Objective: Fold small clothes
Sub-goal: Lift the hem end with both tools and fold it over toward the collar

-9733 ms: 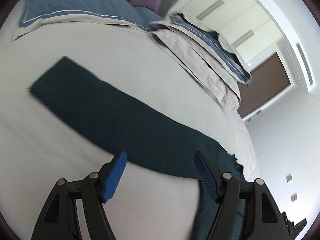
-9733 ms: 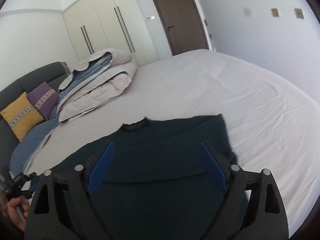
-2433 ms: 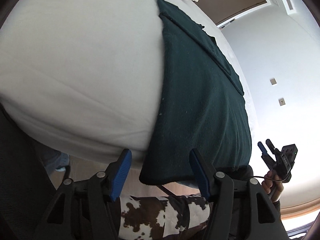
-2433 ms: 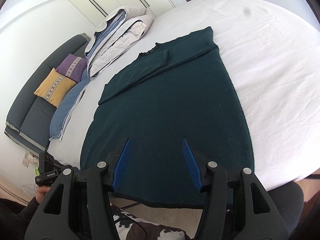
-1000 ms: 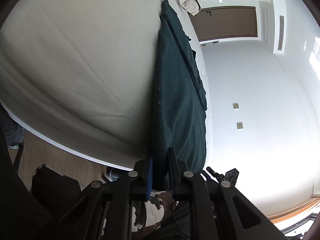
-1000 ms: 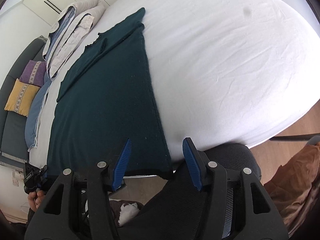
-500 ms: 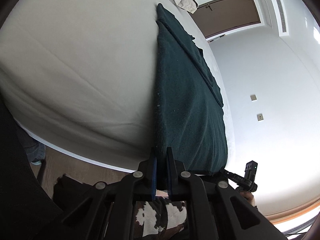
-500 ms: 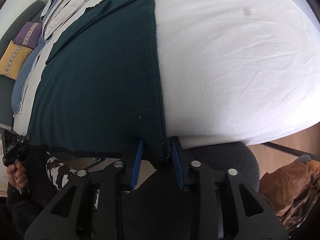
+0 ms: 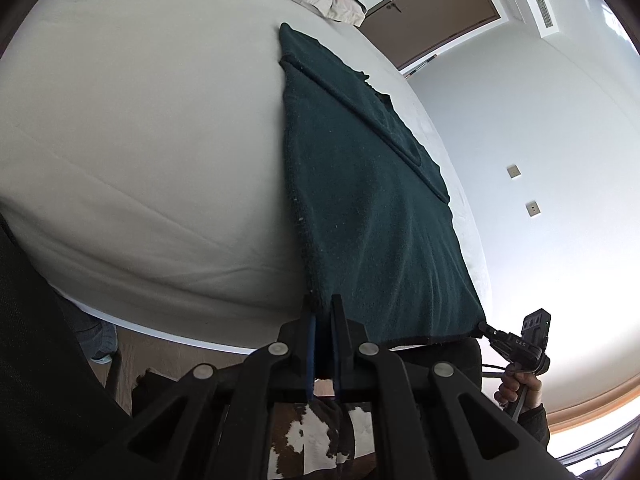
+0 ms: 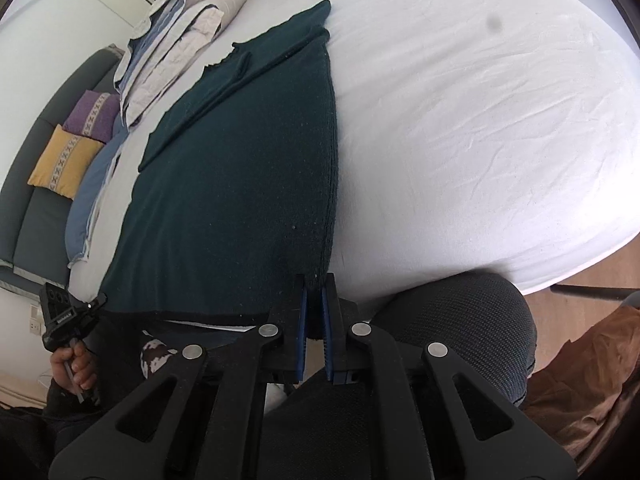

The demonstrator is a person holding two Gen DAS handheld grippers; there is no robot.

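A dark green sweater [image 9: 360, 200] lies flat on a white bed [image 9: 140, 140], its sleeves folded across the chest and its hem hanging just past the near edge of the mattress.

At the hem's left corner, the left gripper [image 9: 322, 312] is clenched on the knit; the corner itself is hidden between the blue pads. In the right wrist view this gripper [image 10: 98, 300] shows small at the picture's left edge, with the hand [image 10: 76, 364] that holds it partly cut off.

At the hem's right corner, the right gripper [image 10: 314, 300] is clamped on the fabric in the same way, the pinched cloth hidden between its pads. From the left wrist view it [image 9: 486, 327] appears far off at the corner, too small to read in detail.

Between the two grips the hem runs taut above a black-and-white patterned cloth [image 9: 320, 440], mostly covered by the gripper frames.

Bare sheet lies open on both sides of the sweater. Folded bedding [image 10: 176, 40] and pillows [image 10: 80, 144] sit well apart at the head end. A black mesh chair [image 10: 460, 320] stands close against the bed's near edge, on the right.
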